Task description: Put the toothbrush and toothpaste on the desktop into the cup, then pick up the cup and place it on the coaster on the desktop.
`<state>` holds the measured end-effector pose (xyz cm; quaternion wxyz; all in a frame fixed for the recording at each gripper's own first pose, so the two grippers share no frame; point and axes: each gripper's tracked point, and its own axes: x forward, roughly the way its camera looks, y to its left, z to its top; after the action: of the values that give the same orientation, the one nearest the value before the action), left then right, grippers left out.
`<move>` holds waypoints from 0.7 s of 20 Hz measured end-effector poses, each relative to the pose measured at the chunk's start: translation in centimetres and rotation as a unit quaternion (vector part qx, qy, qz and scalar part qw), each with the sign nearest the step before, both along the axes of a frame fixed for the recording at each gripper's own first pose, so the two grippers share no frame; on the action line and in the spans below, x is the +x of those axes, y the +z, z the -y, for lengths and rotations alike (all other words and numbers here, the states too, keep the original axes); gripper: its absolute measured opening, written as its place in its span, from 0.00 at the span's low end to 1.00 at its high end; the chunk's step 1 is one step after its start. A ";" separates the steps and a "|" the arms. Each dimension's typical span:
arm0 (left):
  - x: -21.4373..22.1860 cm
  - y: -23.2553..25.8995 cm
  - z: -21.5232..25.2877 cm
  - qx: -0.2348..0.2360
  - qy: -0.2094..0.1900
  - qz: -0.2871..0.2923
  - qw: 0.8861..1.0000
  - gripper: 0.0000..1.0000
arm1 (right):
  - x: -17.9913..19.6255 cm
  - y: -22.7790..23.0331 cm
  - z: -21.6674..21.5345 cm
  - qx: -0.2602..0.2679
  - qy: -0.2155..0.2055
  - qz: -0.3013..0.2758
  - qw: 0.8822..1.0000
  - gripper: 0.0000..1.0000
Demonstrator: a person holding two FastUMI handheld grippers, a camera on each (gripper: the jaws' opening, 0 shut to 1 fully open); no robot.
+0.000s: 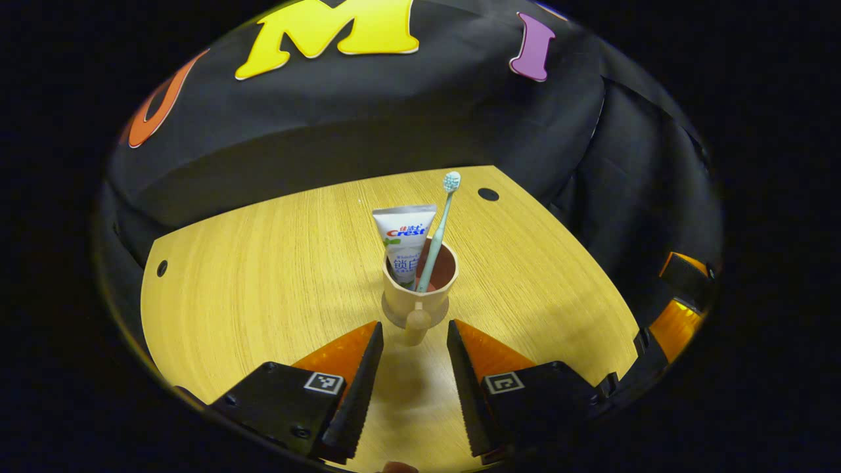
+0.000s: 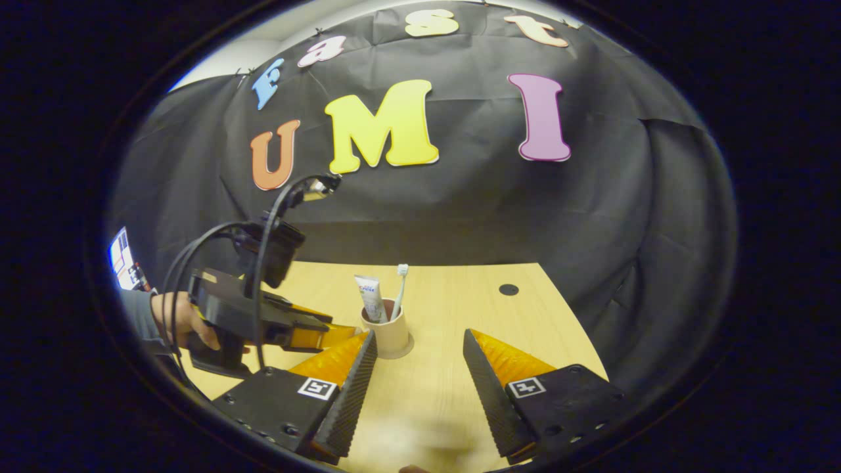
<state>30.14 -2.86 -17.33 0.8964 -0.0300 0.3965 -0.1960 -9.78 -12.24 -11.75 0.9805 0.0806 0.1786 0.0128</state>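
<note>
- Left tongs (image 1: pixel 415 335) gape wide, empty, just short of the cup (image 1: pixel 420 289).
- Right tongs (image 2: pixel 420 348) likewise wide, empty.
- Cup on the coaster (image 1: pixel 394 320), mid-tabletop (image 1: pixel 263 263), holding toothpaste (image 1: pixel 404 240) and toothbrush (image 1: pixel 440 223).
- Right gripper view adds a hand (image 2: pixel 187 322) gripping the left tongs.

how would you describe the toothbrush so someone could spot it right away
On the light wooden desktop stands one tan cup on a round coaster. Two things rise from it: a white toothpaste tube and the toothbrush. The toothbrush is the thin pale-green stick, leaning, taller than the tube, bristled head on top.
</note>
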 end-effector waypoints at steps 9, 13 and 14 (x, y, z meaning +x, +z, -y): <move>-4.3 8.7 -7.4 0.004 0.140 0.160 0.977 0.98 | -0.5 4.1 -2.1 -0.042 0.051 0.088 0.994 0.94; -7.4 11.9 -11.8 0.025 0.206 0.206 0.956 0.98 | -1.0 6.3 -4.2 -0.058 0.082 0.136 0.986 0.92; -8.0 12.7 -12.6 0.026 0.217 0.215 0.952 0.98 | -1.2 6.6 -4.8 -0.065 0.090 0.143 0.983 0.94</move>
<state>22.12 9.72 -4.64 0.9818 -0.0488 0.1829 0.0123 -11.01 -7.41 -5.11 0.9939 -0.0022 0.0432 0.1013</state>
